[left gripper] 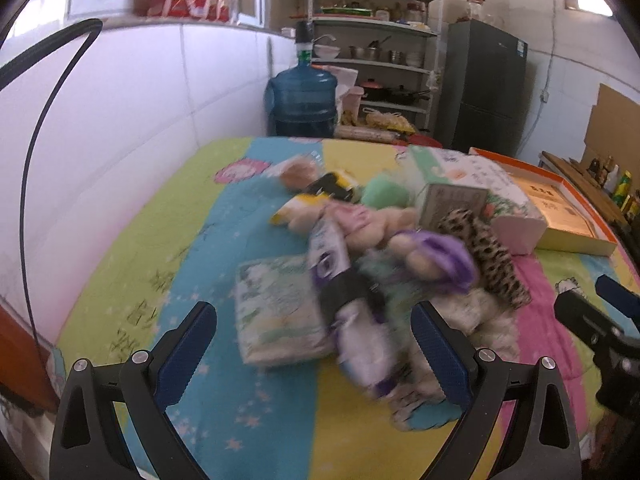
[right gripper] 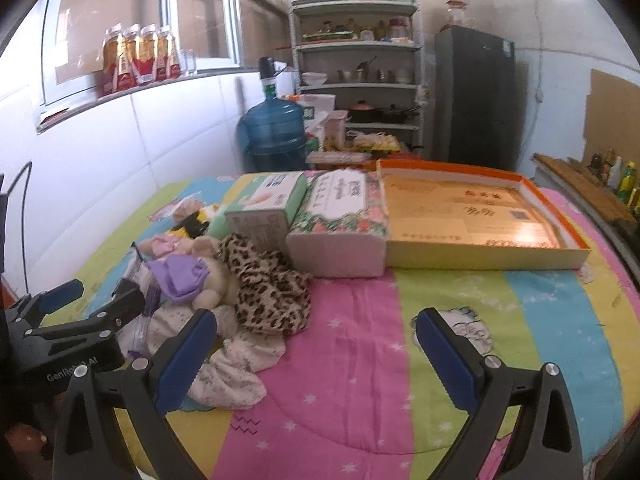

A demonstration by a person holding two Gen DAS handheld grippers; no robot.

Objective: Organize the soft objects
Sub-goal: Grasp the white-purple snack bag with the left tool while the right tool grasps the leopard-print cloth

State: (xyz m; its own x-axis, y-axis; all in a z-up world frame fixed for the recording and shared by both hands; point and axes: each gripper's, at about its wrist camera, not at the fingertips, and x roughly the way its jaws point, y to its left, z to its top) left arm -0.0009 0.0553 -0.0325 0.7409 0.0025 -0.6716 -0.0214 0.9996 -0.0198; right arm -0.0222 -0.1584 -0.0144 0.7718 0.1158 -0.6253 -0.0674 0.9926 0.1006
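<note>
Hovering over the striped quilt [right gripper: 352, 344], both grippers stand with jaws wide apart and nothing between them. The left gripper [left gripper: 314, 332] faces the heap of soft things at the quilt's middle; the right gripper [right gripper: 316, 336] hangs beside the heap, over the pink stripe.

The heap — blurred in the left view — holds a leopard cloth [right gripper: 266, 288] draped at its right edge, a beige plush [right gripper: 212, 284] with a purple cloth [right gripper: 180, 276] lying on it, and a pale printed cloth [right gripper: 228, 364] spilling toward the camera. A tissue pack [left gripper: 276, 312] lies flat at the heap's left side, with a purple-and-white pouch [left gripper: 336, 284] slanting across its corner.

Behind the heap a green box [right gripper: 268, 204] sits just beside a floral tissue pack [right gripper: 340, 224], which touches the orange tray [right gripper: 560, 216]. The tray is bare inside.

Past the quilt stand a water jug [right gripper: 274, 132], shelves [right gripper: 360, 60] and a dark fridge [right gripper: 476, 96].
</note>
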